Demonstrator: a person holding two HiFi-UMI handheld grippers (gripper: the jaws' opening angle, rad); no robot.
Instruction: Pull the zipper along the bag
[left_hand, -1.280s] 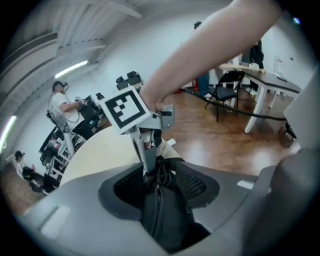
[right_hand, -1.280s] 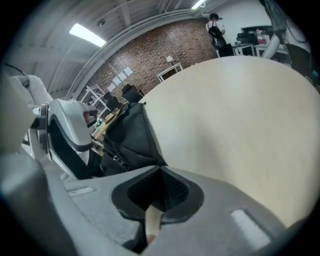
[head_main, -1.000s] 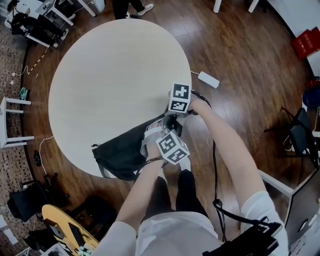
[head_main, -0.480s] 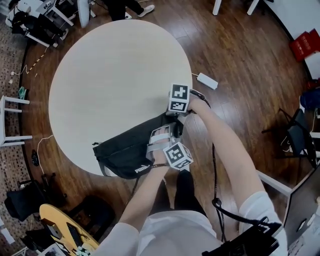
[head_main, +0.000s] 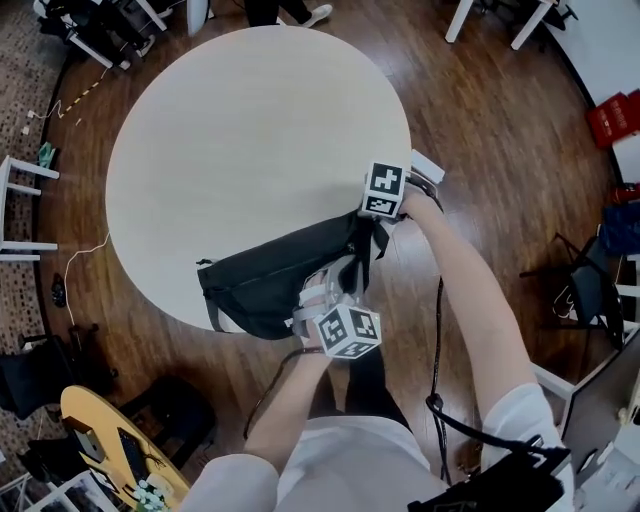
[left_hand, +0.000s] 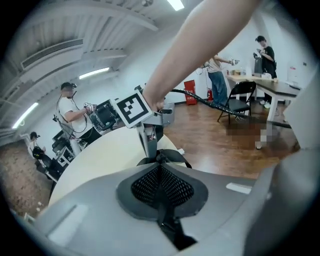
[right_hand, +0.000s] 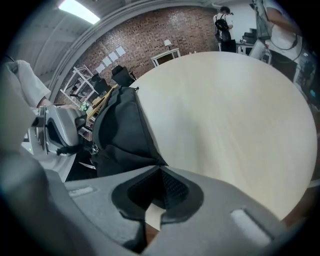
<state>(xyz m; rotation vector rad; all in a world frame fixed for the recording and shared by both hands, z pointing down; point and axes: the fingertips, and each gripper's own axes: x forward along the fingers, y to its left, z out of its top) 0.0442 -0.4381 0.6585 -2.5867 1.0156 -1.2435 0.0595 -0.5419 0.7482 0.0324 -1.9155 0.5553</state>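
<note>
The black bag (head_main: 262, 282) lies on the near edge of the round table (head_main: 230, 130). Most of it spreads to the left of both pairs of fingers, and its near side hangs a little over the rim.

The left gripper (left_hand: 160, 172) is at the near side of the bag. Its jaws have just been closing and now stand almost together, w/ only a thin black strip pinched between the pads. This strip is probably the zipper pull (left_hand: 172, 232), but the view is too dark and close to be sure. Just beyond these fingertips the bag narrows to a point.

On the right, the right gripper (right_hand: 161, 172) has its jaws narrow on this pointed end, so the fabric starts directly at its fingertips and widens away from them.

Progress, as I judge it: the set-up is done, i.e. one end is anchored and the pull is caught. The travel along the bag seems at its beginning, approx. all of it left. The zipper line itself is not visible in any view, so the part already run cannot be told.
</note>
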